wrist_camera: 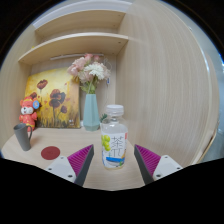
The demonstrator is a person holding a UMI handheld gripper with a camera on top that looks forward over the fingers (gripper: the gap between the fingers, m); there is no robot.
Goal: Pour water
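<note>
At lower centre of the frame, your gripper (pixel 113 163) sits released, its 2 fingers flanking the small clear plastic water bottle with white cap (pixel 114 136), standing upright on the pale wooden desk (pixel 60 165), lined up for a grasp.

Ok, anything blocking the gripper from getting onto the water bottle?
Nothing visible. The water bottle stands upright on the table, between the open fingers, with a gap on each side. The vase of flowers sits behind it, and the red coaster lies off to the left.
</note>
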